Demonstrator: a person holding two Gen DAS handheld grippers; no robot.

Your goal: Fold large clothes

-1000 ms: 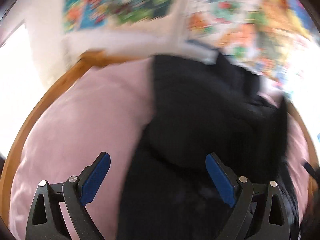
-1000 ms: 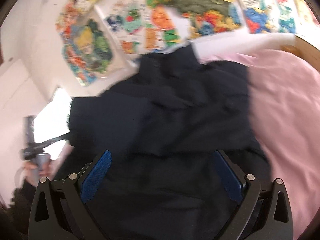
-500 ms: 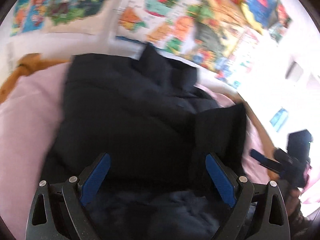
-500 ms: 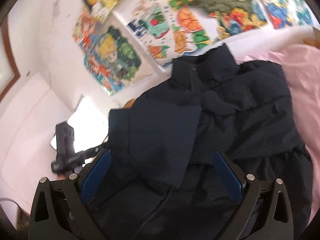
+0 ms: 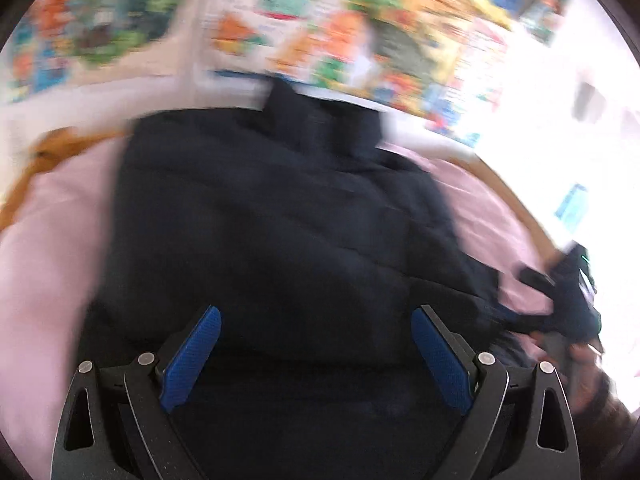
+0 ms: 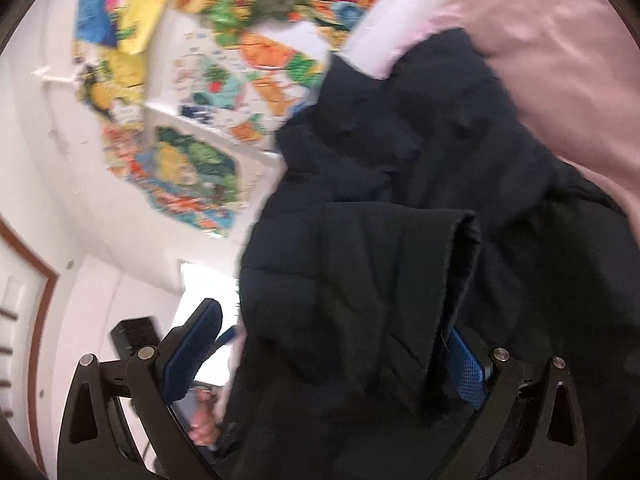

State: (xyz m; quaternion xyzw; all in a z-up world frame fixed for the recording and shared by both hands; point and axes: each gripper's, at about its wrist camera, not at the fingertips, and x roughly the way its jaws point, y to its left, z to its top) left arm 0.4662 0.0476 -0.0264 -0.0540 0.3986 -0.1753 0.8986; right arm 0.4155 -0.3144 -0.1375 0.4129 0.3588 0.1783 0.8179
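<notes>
A large dark navy padded jacket (image 5: 280, 232) lies on a pink bed sheet (image 5: 44, 272), collar toward the wall. My left gripper (image 5: 316, 352) is open and empty, just above the jacket's lower part. In the right wrist view the jacket (image 6: 460, 152) fills the right side, and its folded sleeve (image 6: 360, 288) lies between the wide-open jaws of my right gripper (image 6: 332, 352). The sleeve covers part of the right pad (image 6: 464, 364); the jaws are not closed on it. The right gripper (image 5: 560, 280) also shows at the left wrist view's right edge.
Colourful map posters (image 5: 320, 20) cover the white wall behind the bed. A wooden bed frame edge (image 5: 52, 152) curves round the pink sheet, also on the right (image 5: 516, 208). A bright window area (image 6: 200, 300) lies beyond the bed's side.
The right gripper has moved down and in over the sleeve, which now lies between its jaws. The left view has swung to centre on the jacket. Both views are motion-blurred.
</notes>
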